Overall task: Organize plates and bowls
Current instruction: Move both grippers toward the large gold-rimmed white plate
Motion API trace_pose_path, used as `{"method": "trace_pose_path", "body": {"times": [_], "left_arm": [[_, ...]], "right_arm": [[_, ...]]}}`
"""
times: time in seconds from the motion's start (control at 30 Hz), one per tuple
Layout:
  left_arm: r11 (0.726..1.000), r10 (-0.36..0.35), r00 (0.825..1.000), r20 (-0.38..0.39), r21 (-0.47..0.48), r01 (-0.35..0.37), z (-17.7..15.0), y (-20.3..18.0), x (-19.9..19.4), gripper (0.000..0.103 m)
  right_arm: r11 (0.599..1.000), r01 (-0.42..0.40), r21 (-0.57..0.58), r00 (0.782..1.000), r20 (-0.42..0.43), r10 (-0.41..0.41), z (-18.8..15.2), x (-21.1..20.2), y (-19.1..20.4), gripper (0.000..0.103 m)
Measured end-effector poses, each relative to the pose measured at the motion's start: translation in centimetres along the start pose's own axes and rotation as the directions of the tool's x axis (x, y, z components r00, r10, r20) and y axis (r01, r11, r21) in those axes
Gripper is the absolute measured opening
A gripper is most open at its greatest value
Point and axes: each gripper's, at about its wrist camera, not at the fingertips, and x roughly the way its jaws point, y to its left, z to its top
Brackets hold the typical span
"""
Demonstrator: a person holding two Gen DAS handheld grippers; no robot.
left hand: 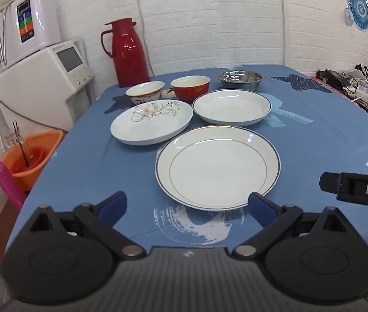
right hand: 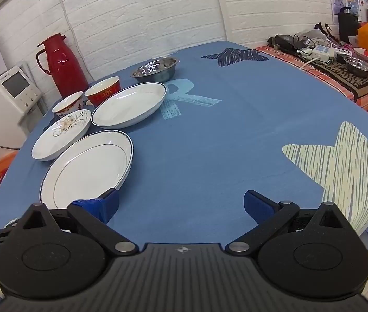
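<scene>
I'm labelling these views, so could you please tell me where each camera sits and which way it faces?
Left wrist: behind the open left gripper, facing the near plate; the right gripper's side shows.
Right wrist: behind the open right gripper, facing bare tablecloth, dishes leftward.
Shared: the plates, bowls and red flask.

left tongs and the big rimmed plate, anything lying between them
Nothing lies there. In the left wrist view only bare blue tablecloth separates the open left tongs from the rimmed plate, whose near edge sits just ahead of the fingertips.
</scene>
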Motion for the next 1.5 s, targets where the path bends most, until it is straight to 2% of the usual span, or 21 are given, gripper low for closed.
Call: {"method": "trace_pose_path", "body": {"times": [0.43,1.5], "left_arm": [[1.0,-0.005,1.0,-0.006,-0.002,0.005,-0.3,-0.7,0.6,0.099],[0.999,-0.024,1.0,-0.016,-0.022,0.024,-0.1,0.5,0.9,0.099]], "right_arm": [[1.0,-0.013,0.004,1.0,-0.014,0.013,-0.2,0.3,0.1,0.09],[1.0,-0.01,-0.001,0.999,-0.035,0.01,-0.2,1.1,0.5,0.09]]}}
